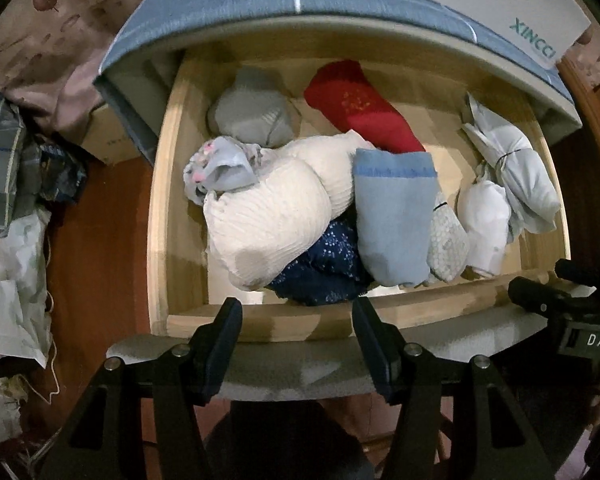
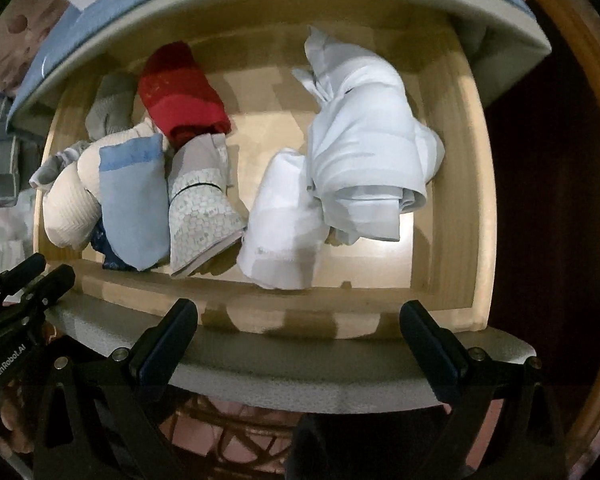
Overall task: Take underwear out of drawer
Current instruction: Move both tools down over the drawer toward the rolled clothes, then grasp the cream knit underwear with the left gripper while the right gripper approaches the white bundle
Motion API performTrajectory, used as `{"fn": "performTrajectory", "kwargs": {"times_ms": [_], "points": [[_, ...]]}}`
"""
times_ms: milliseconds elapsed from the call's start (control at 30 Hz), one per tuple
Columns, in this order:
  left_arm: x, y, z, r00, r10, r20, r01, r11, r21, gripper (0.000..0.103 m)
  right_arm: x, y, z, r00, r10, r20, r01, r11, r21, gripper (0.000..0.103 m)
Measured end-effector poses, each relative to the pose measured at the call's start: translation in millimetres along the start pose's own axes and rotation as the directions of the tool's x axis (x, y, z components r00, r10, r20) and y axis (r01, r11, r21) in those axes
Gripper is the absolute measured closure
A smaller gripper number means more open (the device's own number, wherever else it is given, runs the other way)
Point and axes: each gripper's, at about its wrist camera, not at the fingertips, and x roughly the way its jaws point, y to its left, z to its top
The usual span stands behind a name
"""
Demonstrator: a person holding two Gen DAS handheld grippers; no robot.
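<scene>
Left wrist view: left claw (image 1: 296, 312) released above the drawer (image 1: 160, 208) front, navy underwear (image 1: 324, 268) just ahead; right claw (image 2: 300, 316) likewise released, empty.

Illumination is concentrated on the open drawer (image 1: 172, 200) interior — surroundings fall to near black. Strong fisheye curvature bends all edges. Slight motion blur softens fabric detail; tool shadows fall across the drawer's front rim.
</scene>
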Motion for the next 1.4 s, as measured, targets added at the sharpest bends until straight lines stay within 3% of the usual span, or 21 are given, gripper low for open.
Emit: {"fn": "performTrajectory", "kwargs": {"times_ms": [100,167,333,533,700,1100,1200,1400], "points": [[1,1,-2,1.0,-0.021,-0.011,0.021,1.0,-0.018,0.044,3,-5,-7,1.0,0.011,-0.023,-0.011,1.0,-0.007,0.003],[3,5,0,1.0,-0.026,-0.007,0.026,1.0,-0.014,0.043,11,-7,26,0.999,0.025,-0.022,-0.025,1.0,-0.001,0.003],[4,8,1,0.999,-0.036,-0.001,0.036,0.999,-0.017,0.043,16,-1,31,1.0,0.021,-0.006,-0.021,0.999,-0.026,0.003],[-30,29,11,0.99,-0.086,0.114,0.091,0.995,-0.036,0.043,-9,7,10,0.99,0.06,0.128,-0.048,0.995,-0.09,0.003],[-46,37,32,0.988,-0.078,0.136,0.081,0.997,-0.012,0.043,-16,-6,16,0.979,0.074,0.187,-0.065,0.996,-0.058,0.003],[-22,11,66,0.996,-0.086,0.015,0.082,0.982,0.172,0.043,-6,-21,3,0.977,0.099,0.188,-0.095,0.995,-0.031,0.003],[-17,2,75,0.998,-0.067,0.012,0.063,0.975,0.211,0.043,-5,-25,3,0.973,0.126,0.194,-0.126,0.992,-0.012,0.003],[10,-11,82,0.998,-0.024,-0.066,0.042,0.957,0.286,0.043,-4,-28,1,0.965,0.167,0.202,-0.168,0.986,-0.01,0.003]]}}
